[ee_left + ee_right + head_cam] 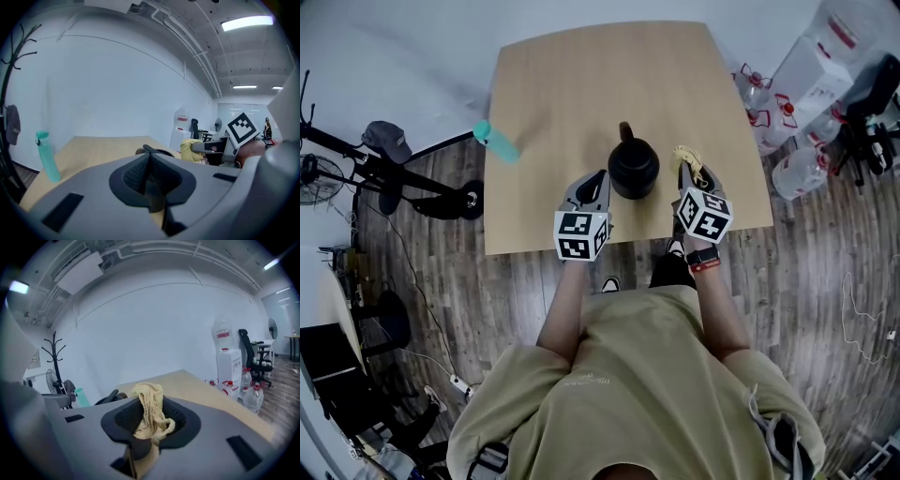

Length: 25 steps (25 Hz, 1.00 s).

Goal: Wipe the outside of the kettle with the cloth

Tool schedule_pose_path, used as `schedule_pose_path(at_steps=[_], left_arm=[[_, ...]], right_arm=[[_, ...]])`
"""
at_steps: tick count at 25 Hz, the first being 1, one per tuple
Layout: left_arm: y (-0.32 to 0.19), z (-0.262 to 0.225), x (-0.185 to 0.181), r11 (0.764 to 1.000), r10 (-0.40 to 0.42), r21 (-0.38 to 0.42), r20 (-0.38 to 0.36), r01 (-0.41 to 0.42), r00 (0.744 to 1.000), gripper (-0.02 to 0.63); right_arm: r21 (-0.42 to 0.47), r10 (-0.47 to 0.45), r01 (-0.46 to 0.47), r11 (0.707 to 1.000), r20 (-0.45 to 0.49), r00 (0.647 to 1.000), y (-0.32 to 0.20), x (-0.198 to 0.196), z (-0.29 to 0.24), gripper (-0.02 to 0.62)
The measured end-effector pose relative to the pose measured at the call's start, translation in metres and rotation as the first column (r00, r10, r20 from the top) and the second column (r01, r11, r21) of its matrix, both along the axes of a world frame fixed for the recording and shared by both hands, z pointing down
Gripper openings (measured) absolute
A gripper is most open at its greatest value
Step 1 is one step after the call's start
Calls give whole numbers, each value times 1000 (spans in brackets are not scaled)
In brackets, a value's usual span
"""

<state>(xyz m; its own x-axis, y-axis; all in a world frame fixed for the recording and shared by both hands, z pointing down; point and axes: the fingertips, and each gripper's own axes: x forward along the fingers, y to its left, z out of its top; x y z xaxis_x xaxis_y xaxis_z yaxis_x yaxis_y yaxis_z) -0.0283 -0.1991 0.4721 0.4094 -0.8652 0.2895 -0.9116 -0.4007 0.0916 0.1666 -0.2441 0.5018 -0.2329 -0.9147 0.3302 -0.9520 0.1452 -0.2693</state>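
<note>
A black kettle [633,165] stands on the wooden table [581,84] near its front edge, handle pointing away. My left gripper [596,180] sits just left of the kettle, jaws shut with nothing between them [149,169]; the kettle's lid [157,151] peeks over them. My right gripper [686,172] is just right of the kettle, shut on a yellow cloth [688,159]. In the right gripper view the cloth [150,409] bunches up out of the jaws, and the kettle [110,397] shows at the left.
A teal bottle [495,140] lies at the table's left edge; it is also in the left gripper view [47,156]. Water jugs [797,169] and a dispenser [825,56] stand on the floor at right. A coat stand and fan [319,173] are at left.
</note>
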Motion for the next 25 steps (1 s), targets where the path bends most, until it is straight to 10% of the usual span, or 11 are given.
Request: schedule_pose_path(at_steps=[11,25], left_arm=[[-17,-73,-1,991,-48,122,-4,48,999,24],[-22,-81,3,988,-58,144,-24,61,998,25]], right_arm=[[200,-94,128,971,-171,981,18,-28,-92,115],[200,-145,178,963,-168,975,13,-28,-101,114]])
